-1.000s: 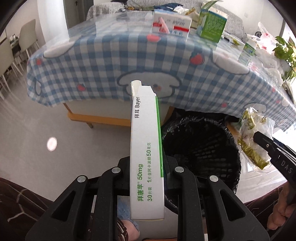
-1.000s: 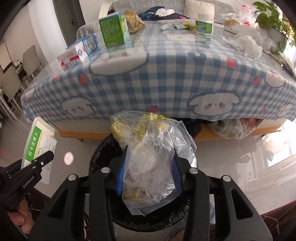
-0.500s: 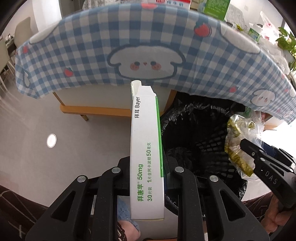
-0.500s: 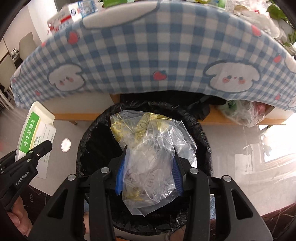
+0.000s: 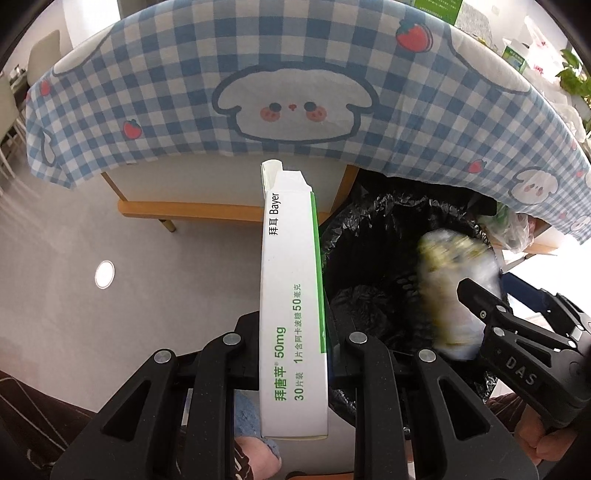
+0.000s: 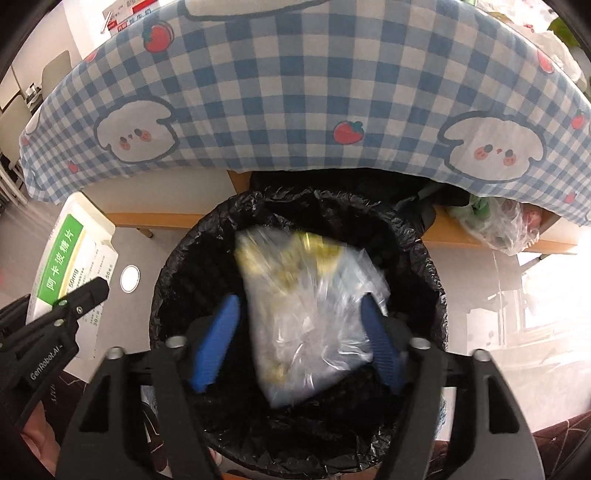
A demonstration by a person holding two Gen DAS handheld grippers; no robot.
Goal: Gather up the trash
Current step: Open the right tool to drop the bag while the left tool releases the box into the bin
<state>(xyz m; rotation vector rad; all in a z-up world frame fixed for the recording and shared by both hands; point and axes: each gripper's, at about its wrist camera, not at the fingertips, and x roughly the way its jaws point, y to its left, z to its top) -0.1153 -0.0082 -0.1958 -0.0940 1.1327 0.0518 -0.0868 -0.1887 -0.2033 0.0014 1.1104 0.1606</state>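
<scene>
My left gripper point(image 5: 293, 343) is shut on a white and green medicine box point(image 5: 291, 295), held upright just left of the black-lined trash bin point(image 5: 373, 258). My right gripper point(image 6: 299, 325) is open above the bin point(image 6: 177, 266). A clear plastic bag with yellow bits point(image 6: 306, 310) is blurred between the blue pads point(image 6: 214, 343), loose and dropping into the bin. The bag also shows blurred in the left wrist view point(image 5: 454, 291), by the right gripper's fingers point(image 5: 491, 314). The box shows at the left of the right wrist view point(image 6: 70, 266).
A table with a blue checked cloth point(image 5: 295, 92) overhangs the bin at the back; cartons stand on top point(image 6: 129, 14). Another plastic bag point(image 6: 502, 225) lies under the table at the right. A round floor fitting point(image 5: 104, 273) is on the grey floor.
My right gripper has opened and let go of the plastic bag, which is falling into the bin. Both grippers have moved lower and closer to the bin. The left still holds the box.
</scene>
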